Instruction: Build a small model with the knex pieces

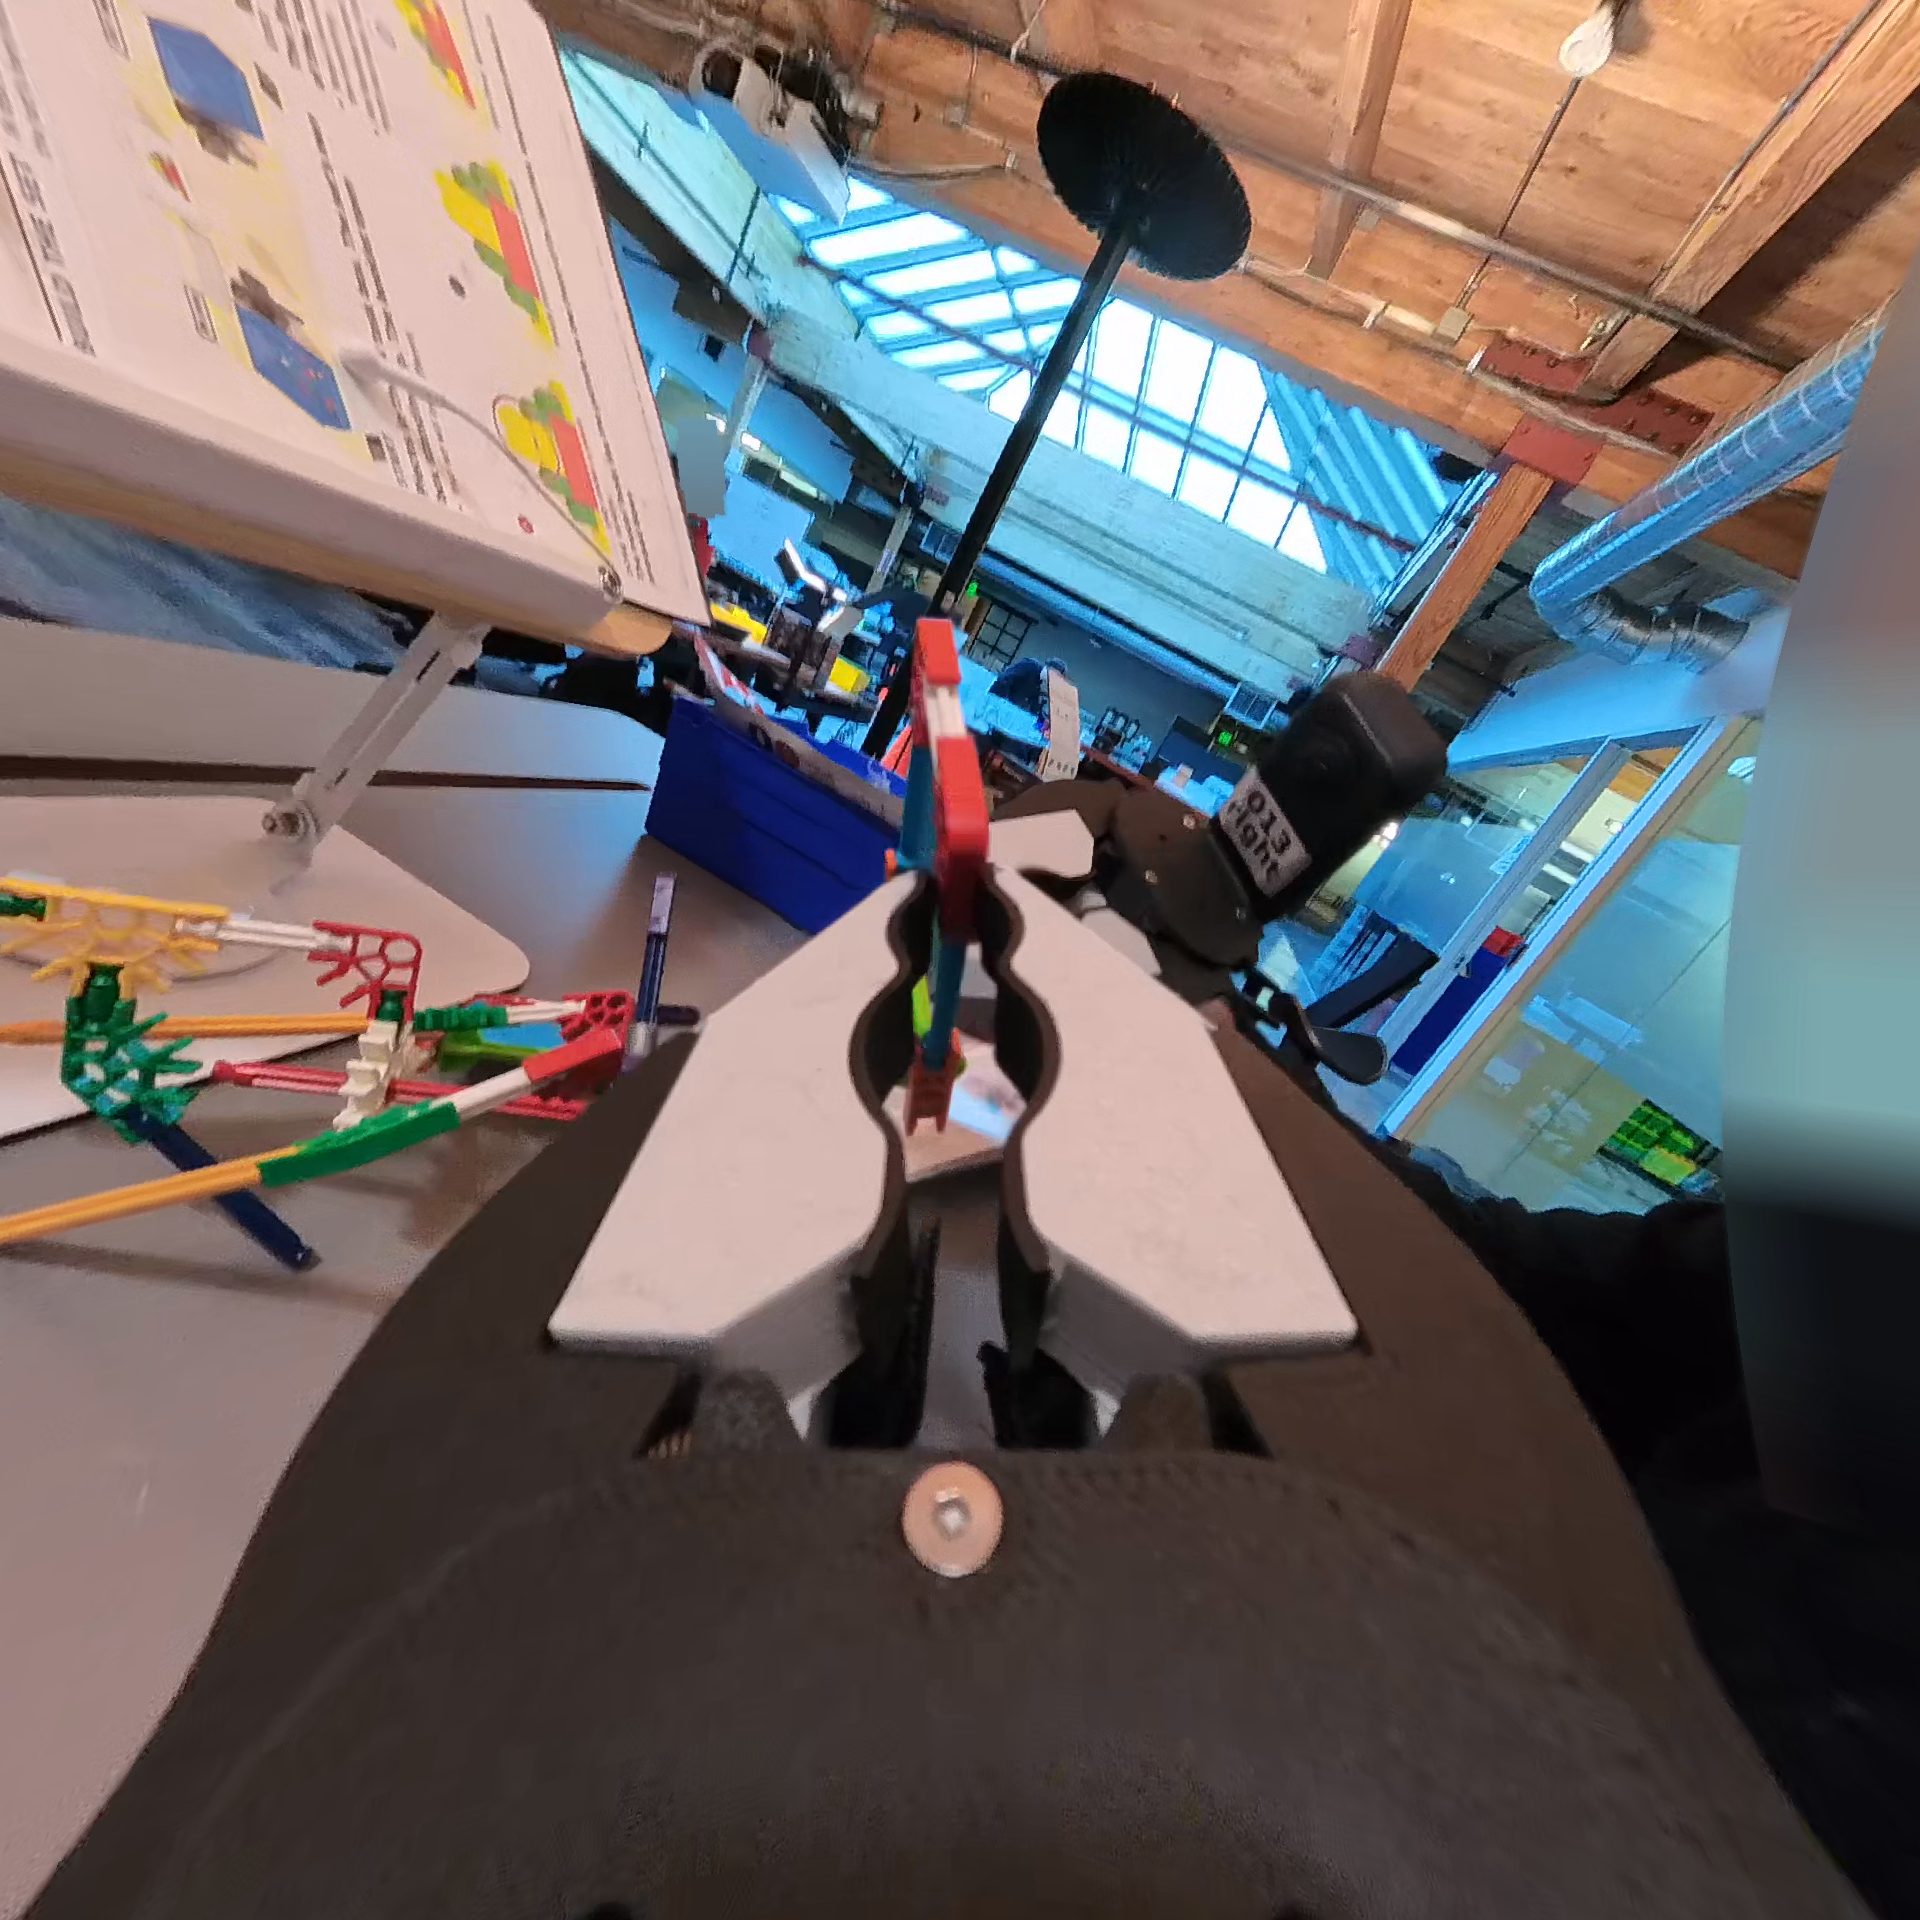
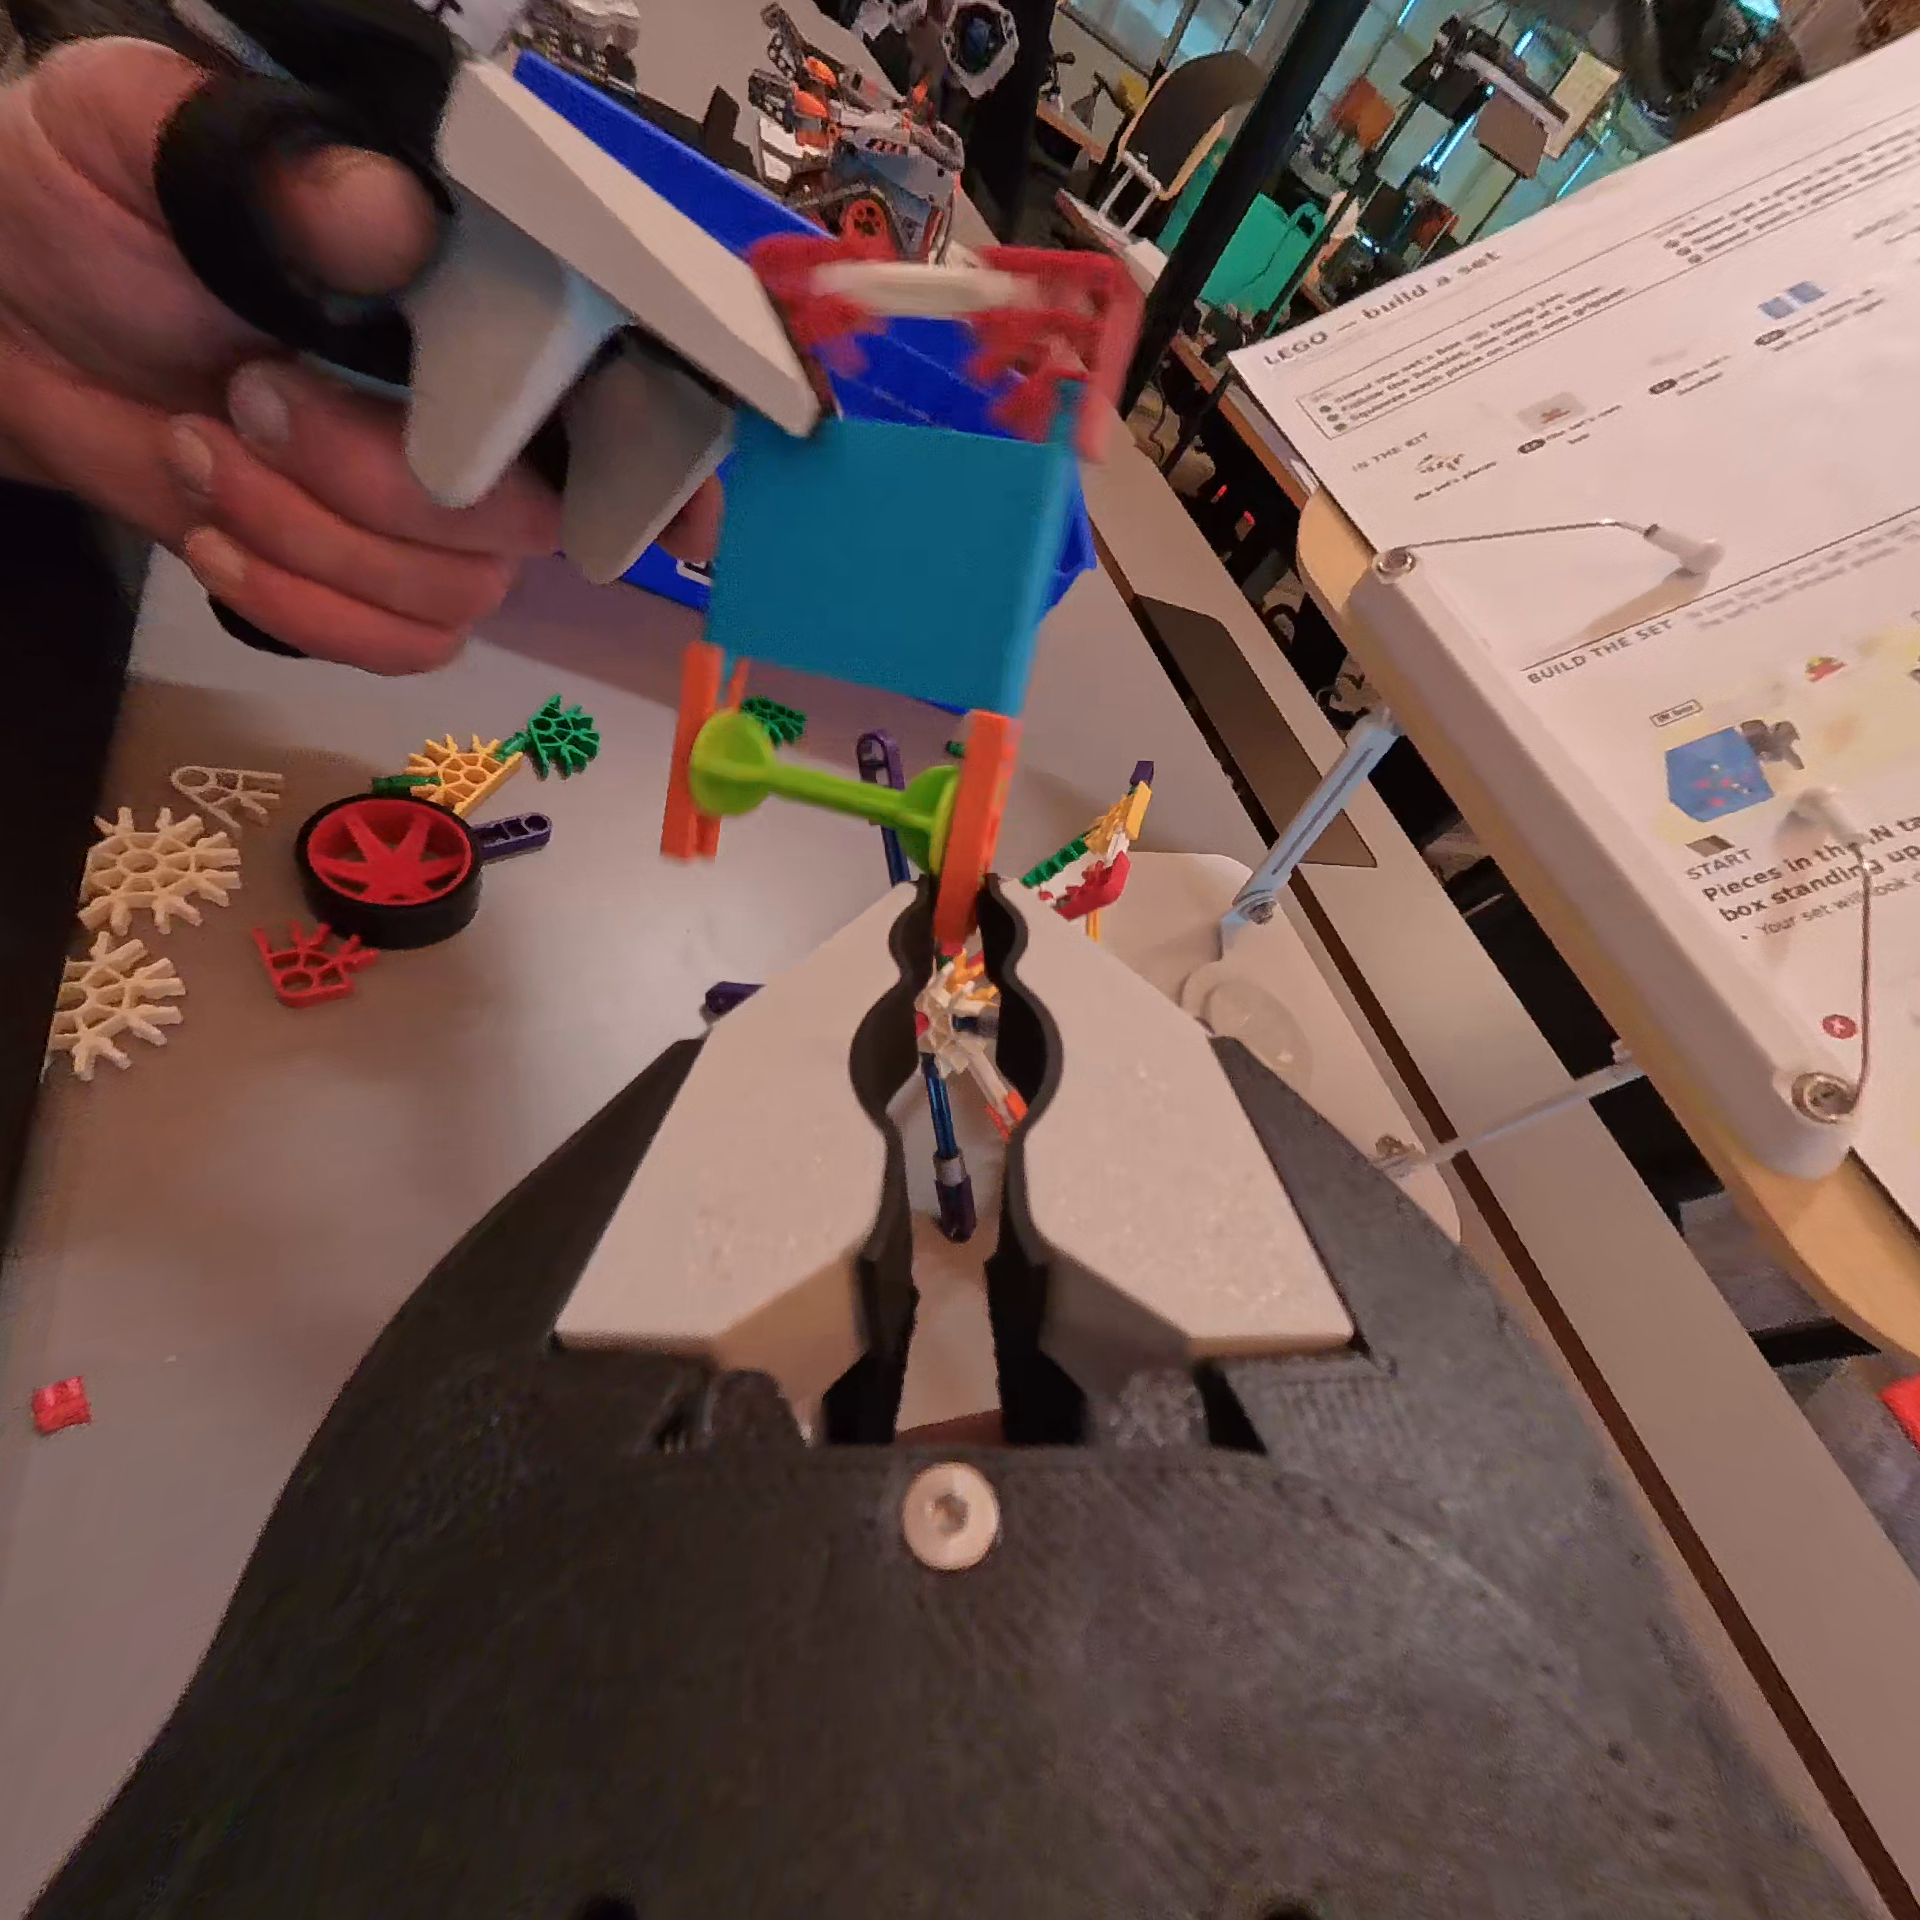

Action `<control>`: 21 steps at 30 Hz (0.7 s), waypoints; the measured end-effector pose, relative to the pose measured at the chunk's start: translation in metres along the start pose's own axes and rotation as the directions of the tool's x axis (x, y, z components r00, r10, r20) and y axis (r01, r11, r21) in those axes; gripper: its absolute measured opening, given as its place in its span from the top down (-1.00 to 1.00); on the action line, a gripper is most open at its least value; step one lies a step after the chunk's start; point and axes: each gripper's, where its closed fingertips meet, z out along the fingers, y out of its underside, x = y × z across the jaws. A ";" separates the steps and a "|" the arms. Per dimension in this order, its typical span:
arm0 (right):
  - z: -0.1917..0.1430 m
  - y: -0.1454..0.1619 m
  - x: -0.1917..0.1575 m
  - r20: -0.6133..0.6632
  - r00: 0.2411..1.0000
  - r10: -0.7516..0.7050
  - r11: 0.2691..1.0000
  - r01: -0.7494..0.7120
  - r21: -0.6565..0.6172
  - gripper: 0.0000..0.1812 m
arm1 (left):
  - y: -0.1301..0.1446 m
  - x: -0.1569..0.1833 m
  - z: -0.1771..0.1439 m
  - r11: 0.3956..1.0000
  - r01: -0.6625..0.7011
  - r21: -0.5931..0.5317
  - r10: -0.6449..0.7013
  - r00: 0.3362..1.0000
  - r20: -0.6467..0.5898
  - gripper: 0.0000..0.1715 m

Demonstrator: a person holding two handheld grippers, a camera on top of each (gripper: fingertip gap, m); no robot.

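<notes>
A small toy assembly [image 2: 883, 561], a blue panel with red connectors on top and orange legs joined by a green spool-ended rod, is hanging in the air above the grey table [image 2: 260, 1195], both grippers pinching it. The right gripper [image 2: 956, 894] is clamping narrow on one orange leg [image 2: 971, 821]. The left gripper [image 1: 951, 883] is squeezing the red connector end [image 1: 951, 790], a hand [image 2: 208, 416] working its trigger. Loose construction pieces, a red-spoked wheel [image 2: 390, 868] and cream snowflake connectors [image 2: 156, 868] are lying below; a blue bin [image 1: 769, 821] and an instruction stand [image 2: 1610, 540] are sitting near
</notes>
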 end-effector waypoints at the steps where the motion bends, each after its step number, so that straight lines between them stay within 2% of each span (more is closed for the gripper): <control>1: -0.001 0.002 0.001 0.008 1.000 0.008 1.000 -0.008 -0.011 0.96 | 0.003 -0.001 -0.002 0.999 -0.015 -0.029 0.015 1.000 0.017 0.80; 4: -0.004 0.015 -0.008 0.093 0.996 0.019 0.998 -0.013 -0.065 0.96 | 0.007 0.001 -0.013 0.992 -0.066 -0.106 0.072 0.996 0.049 0.56; 7: -0.006 0.031 -0.021 0.184 0.982 0.037 0.989 -0.010 -0.145 0.96 | -0.002 0.004 -0.033 0.972 -0.188 -0.138 0.204 0.972 0.117 0.54; 9: -0.008 0.047 -0.037 0.280 0.958 0.063 0.975 0.001 -0.221 0.96 | -0.010 0.006 -0.049 0.939 -0.283 -0.195 0.315 0.936 0.155 0.57; 12: -0.010 0.071 -0.058 0.384 0.919 0.089 0.949 0.039 -0.314 0.96 | -0.029 0.005 -0.080 0.817 -0.455 -0.354 0.544 0.811 0.216 0.61; 15: -0.009 0.085 -0.073 0.442 0.890 0.112 0.927 0.067 -0.369 0.96 | -0.057 -0.010 -0.119 0.620 -0.559 -0.551 0.762 0.595 0.255 0.64; 17: -0.008 0.093 -0.082 0.469 0.876 0.114 0.914 0.092 -0.395 0.97 | -0.074 -0.033 -0.150 0.528 -0.513 -0.677 0.827 0.491 0.273 0.67; 21: -0.005 0.106 -0.093 0.500 0.855 0.139 0.891 0.112 -0.439 0.97 | -0.091 -0.091 -0.206 0.448 -0.329 -0.831 0.857 0.423 0.294 0.72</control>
